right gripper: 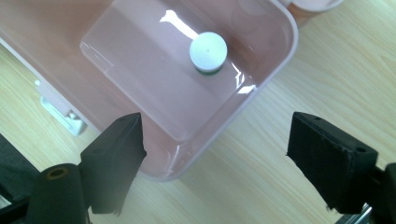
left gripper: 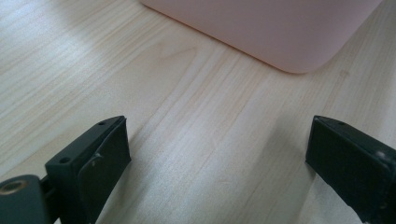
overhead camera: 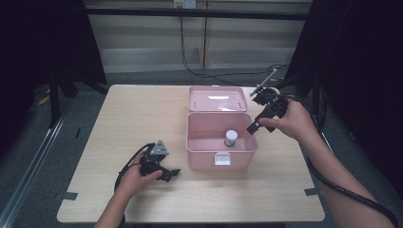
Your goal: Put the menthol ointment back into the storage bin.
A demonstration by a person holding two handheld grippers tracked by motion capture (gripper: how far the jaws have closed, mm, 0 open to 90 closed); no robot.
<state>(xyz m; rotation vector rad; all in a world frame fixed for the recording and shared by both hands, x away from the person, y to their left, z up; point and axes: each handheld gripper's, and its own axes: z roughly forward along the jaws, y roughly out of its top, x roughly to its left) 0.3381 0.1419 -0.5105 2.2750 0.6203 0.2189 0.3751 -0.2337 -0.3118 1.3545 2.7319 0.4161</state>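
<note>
A pink plastic box stands open at the table's middle, its lid folded back behind it. Inside stands a small bottle with a white cap, also seen from above as the white cap in the box. My right gripper hovers at the box's right rim, open and empty, jaws straddling the corner. My left gripper rests low on the table, left of the box's front, open with nothing between its jaws; the box's rounded corner lies ahead of it.
A white latch sits on the box's front wall. The wooden table has bare room at left and front. Black curtains flank both sides, and cables trail over the far floor. Tape marks sit at the table's front corners.
</note>
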